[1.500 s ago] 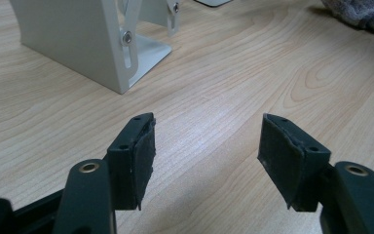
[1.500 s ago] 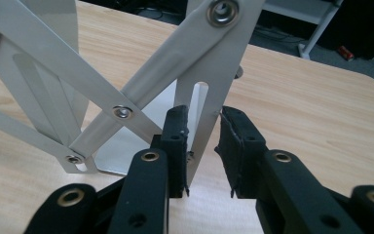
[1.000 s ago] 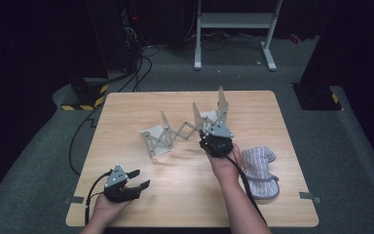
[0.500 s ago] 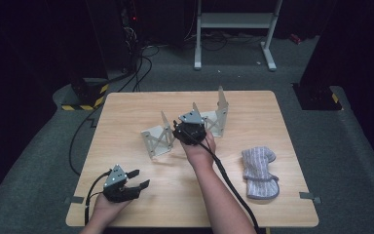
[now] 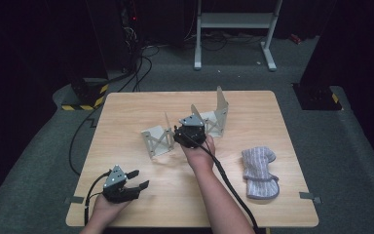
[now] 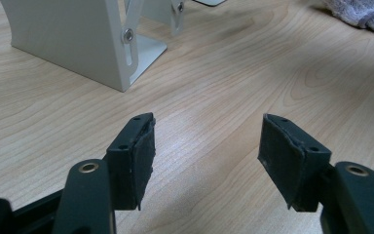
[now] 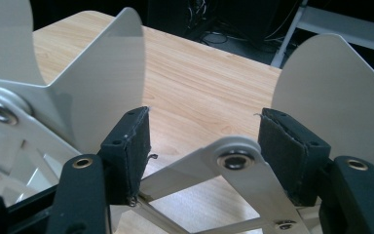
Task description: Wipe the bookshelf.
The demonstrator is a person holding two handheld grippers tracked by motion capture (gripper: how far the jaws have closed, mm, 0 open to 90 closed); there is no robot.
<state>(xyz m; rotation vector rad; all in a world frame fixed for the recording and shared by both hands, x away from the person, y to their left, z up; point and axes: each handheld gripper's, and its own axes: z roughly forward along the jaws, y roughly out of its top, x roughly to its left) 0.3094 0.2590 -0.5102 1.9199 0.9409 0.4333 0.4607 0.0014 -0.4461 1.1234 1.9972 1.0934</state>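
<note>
1. While the left gripper (image 5: 137, 178) rests near the front left corner of the light wooden table (image 5: 253, 105), its jaws stand apart, nothing between them.
2. Right gripper (image 5: 187, 126) sits at the white metal folding scissor-link rack (image 5: 185, 127) mid-table; its jaws have just been opening (a rack link lies between them, pads not pressing).
3. Grey striped knitted cloth (image 5: 259, 171) lies well right.
</note>
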